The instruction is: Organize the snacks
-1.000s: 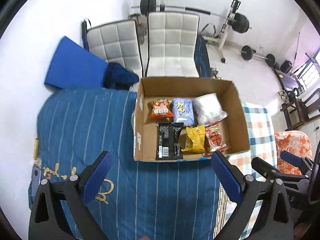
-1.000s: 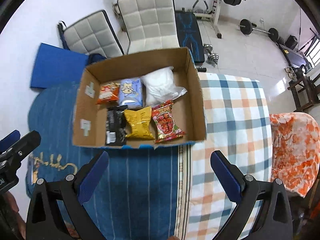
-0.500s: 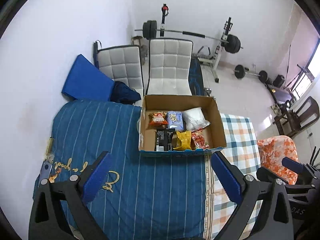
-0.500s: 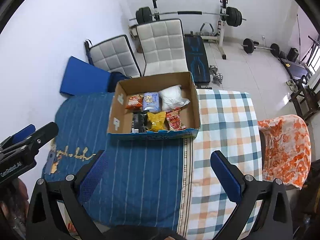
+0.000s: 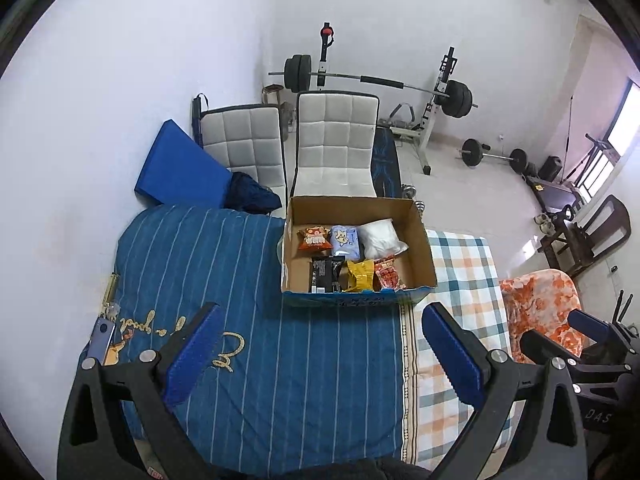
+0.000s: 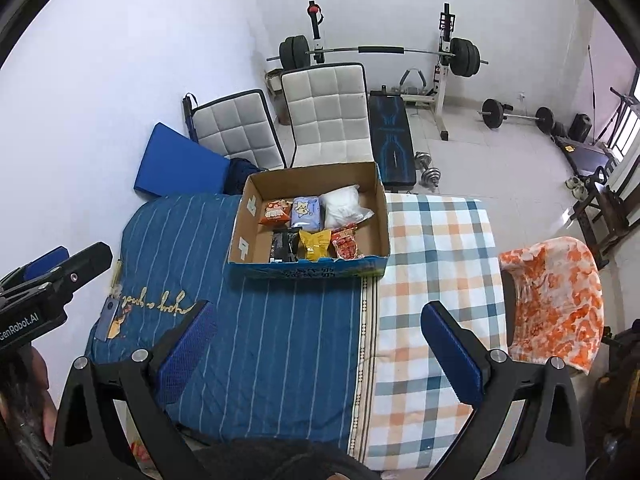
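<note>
An open cardboard box (image 5: 420, 236) (image 6: 382, 216) sits on the bed and holds several snack packs in two rows: an orange pack (image 5: 314, 240), a light blue pack (image 5: 345, 238), a white bag (image 5: 380, 236), a black pack (image 5: 326, 274), a yellow pack (image 5: 360, 276) and a red pack (image 5: 387, 275). My left gripper (image 5: 320, 344) hangs open well back from the box, above the blue striped quilt (image 5: 240, 320). My right gripper (image 6: 318, 340) is open too, high above the seam between quilt and checked sheet (image 6: 436, 280). Both hold nothing.
Two white padded chairs (image 5: 336, 144), a blue mat (image 5: 180, 172) and a barbell rack (image 5: 436, 96) stand beyond the bed. An orange-patterned chair (image 6: 552, 300) is at the right. A phone (image 5: 100, 340) lies on the quilt's left edge.
Both grippers have pulled up and back from the box, which now looks smaller and farther. The snacks in the box have not moved.
</note>
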Action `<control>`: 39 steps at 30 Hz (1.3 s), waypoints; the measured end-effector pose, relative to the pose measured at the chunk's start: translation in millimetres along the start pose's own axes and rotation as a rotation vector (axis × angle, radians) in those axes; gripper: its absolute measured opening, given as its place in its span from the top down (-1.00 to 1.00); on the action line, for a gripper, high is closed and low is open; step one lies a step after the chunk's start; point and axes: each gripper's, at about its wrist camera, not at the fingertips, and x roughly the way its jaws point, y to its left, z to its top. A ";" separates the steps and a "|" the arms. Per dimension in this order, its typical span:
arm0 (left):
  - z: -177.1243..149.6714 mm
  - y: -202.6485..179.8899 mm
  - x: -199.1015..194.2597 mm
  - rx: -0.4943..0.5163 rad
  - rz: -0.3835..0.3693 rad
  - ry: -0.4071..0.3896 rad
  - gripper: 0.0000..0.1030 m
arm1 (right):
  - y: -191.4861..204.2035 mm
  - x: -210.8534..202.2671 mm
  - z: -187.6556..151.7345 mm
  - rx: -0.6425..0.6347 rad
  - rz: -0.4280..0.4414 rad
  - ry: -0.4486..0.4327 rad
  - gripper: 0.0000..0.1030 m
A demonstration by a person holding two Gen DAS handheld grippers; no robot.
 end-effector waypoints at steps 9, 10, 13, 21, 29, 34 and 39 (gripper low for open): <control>10.4 -2.6 -4.5 -0.006 0.010 -0.039 -0.97 | -5.5 -7.8 11.0 0.009 -0.024 -0.022 -1.00; 13.1 -2.0 -4.9 -0.007 0.012 -0.049 -0.97 | -5.6 -8.0 14.4 0.007 -0.029 -0.034 -1.00; 20.2 -3.0 -0.5 -0.003 0.028 -0.059 -0.97 | -4.8 -6.0 24.7 0.002 -0.042 -0.056 -1.00; 26.1 -2.7 20.1 -0.007 0.049 -0.040 -0.97 | -5.0 5.2 46.4 0.009 -0.054 -0.084 -1.00; 25.4 -4.1 24.3 -0.001 0.052 -0.030 -0.97 | -5.5 10.7 52.4 0.019 -0.047 -0.090 -1.00; 23.8 -5.5 26.6 0.007 0.051 -0.032 -0.97 | -5.7 11.9 53.6 0.019 -0.042 -0.088 -1.00; 23.9 -6.2 27.4 0.018 0.047 -0.029 -0.97 | -5.1 14.2 49.9 0.017 -0.045 -0.086 -1.00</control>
